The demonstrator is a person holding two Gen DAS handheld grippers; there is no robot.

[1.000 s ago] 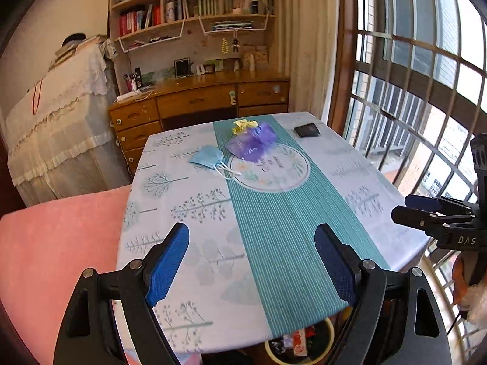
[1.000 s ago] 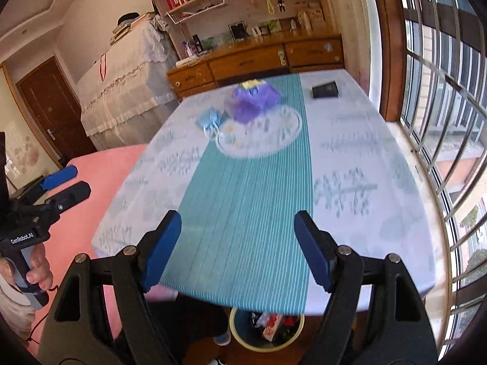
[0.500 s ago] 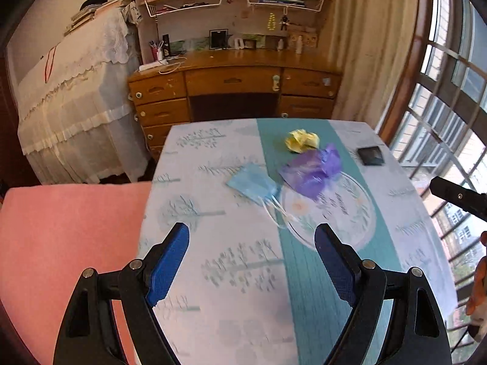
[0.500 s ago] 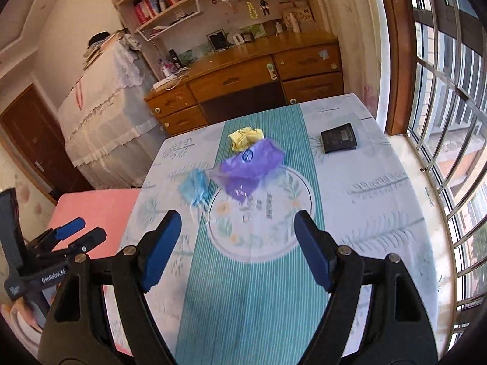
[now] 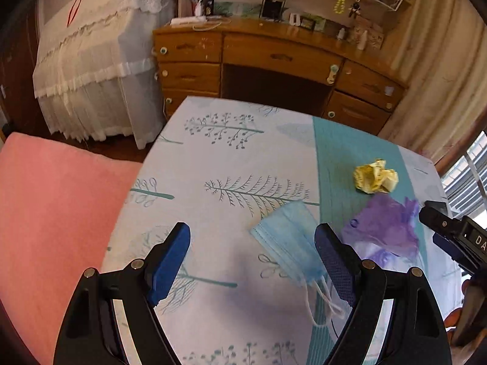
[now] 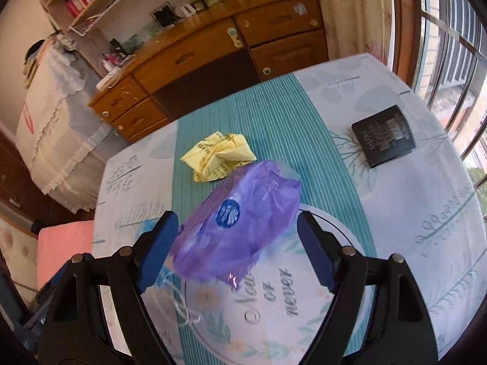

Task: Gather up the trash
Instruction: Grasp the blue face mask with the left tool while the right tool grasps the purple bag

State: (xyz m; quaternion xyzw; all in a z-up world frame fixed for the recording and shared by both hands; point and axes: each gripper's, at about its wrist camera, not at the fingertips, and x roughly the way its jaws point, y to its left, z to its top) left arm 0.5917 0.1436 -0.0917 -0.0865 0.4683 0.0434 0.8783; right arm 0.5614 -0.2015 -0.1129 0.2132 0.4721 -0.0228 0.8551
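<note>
A blue face mask (image 5: 289,243) lies on the tablecloth (image 5: 225,164), partly between my left gripper's open fingers, near the right pad (image 5: 331,261). My left gripper (image 5: 252,252) is open and empty. A crumpled purple plastic wrapper (image 6: 240,222) lies between the open fingers of my right gripper (image 6: 236,243), which is empty. The wrapper also shows in the left wrist view (image 5: 386,228). A crumpled yellow paper (image 6: 219,155) lies just beyond it, also in the left wrist view (image 5: 376,176).
A black wallet-like case (image 6: 383,135) lies on the table at the right. A wooden desk (image 5: 274,57) stands behind the table, a pink chair cushion (image 5: 51,213) to the left, a barred window (image 6: 456,45) to the right.
Both grippers have moved forward across the table and down toward the trash. The left now frames the mask, the right frames the purple wrapper. Both stay open.
</note>
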